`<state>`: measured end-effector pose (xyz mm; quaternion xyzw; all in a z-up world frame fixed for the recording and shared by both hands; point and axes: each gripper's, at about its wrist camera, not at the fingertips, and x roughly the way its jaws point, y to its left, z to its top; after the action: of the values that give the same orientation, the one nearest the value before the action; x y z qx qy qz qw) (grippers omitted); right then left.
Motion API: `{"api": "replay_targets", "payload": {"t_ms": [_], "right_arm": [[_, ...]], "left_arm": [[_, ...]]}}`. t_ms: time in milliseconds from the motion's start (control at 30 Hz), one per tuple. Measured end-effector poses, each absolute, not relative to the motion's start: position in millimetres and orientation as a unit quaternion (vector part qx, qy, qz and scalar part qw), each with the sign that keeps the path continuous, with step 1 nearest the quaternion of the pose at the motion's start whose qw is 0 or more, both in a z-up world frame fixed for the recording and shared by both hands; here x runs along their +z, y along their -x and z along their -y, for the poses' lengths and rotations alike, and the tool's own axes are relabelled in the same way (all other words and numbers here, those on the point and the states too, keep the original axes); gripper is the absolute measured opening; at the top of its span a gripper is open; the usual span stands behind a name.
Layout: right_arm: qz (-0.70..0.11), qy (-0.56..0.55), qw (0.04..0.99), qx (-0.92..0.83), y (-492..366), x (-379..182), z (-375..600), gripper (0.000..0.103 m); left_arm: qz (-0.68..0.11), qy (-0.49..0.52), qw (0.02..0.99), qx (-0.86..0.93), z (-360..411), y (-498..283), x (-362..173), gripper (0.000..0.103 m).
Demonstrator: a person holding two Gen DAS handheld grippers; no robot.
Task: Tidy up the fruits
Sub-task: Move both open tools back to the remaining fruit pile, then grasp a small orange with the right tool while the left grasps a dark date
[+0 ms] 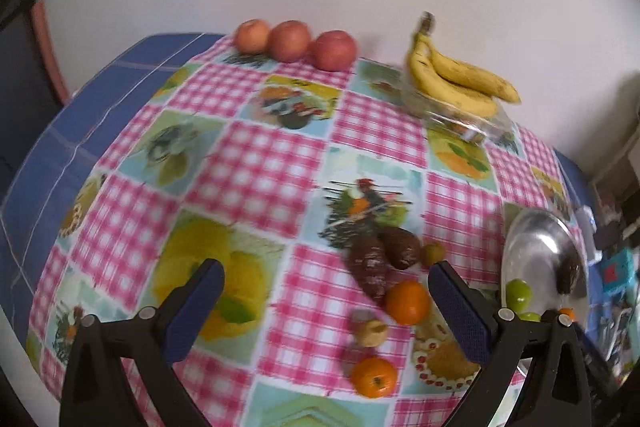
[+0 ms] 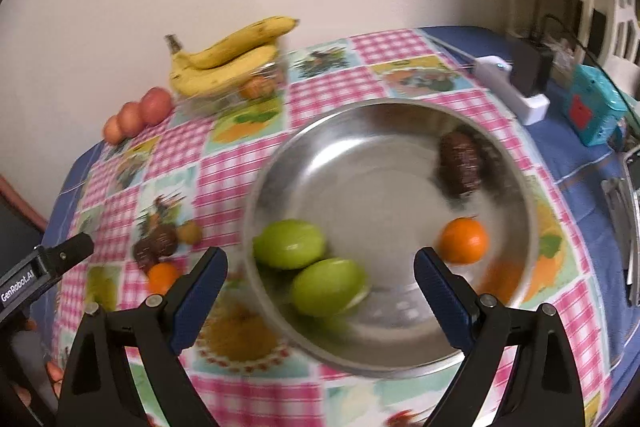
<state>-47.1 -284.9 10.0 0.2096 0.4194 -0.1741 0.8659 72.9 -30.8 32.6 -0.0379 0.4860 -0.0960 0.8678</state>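
Both grippers are held with fingers spread wide and empty — the left gripper [image 1: 326, 281] above loose fruit near the bench's front edge, the right gripper [image 2: 320, 269] above the steel bowl [image 2: 280, 319]. Two green fruits [image 2: 289, 244], an orange [image 2: 464, 240] and a brown fruit [image 2: 459, 163] are seen in the bowl. Apples [image 1: 292, 40] and bananas [image 1: 452, 79] are lined along the back edge — by the wall.

Bare tablecloth [image 1: 256, 163] left of fruit cluster [image 1: 384, 279]
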Motion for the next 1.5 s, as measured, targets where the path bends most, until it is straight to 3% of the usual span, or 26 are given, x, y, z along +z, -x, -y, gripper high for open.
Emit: {"api": "replay_targets", "payload": {"t_ms": [300,600,933,1033,1333,1500], "right_arm": [[-0.438,-0.201,0.870,-0.100,21,16,224,0.095],[-0.451,-0.201,0.867,-0.067,0,10,198,0.094],[-0.475,-0.205,0.855,-0.048,-16,-13,192,0.072],[-0.482,-0.207,0.850,-0.043,-22,-21,189,0.071],[-0.497,-0.211,0.842,-0.016,-38,-37,179,0.053],[-0.503,-0.205,0.839,-0.017,-42,-43,176,0.051]], "left_arm": [[-0.493,0.097,0.863,-0.053,-39,-87,39,0.103],[-0.528,0.106,0.841,-0.043,-47,-96,17,0.103],[-0.576,0.110,0.810,-0.027,-34,-110,-28,0.102],[-0.581,0.112,0.806,-0.018,-36,-113,-35,0.102],[-0.579,0.120,0.806,-0.010,-39,-118,-37,0.102],[-0.580,0.119,0.806,-0.013,-38,-120,-38,0.102]]}}
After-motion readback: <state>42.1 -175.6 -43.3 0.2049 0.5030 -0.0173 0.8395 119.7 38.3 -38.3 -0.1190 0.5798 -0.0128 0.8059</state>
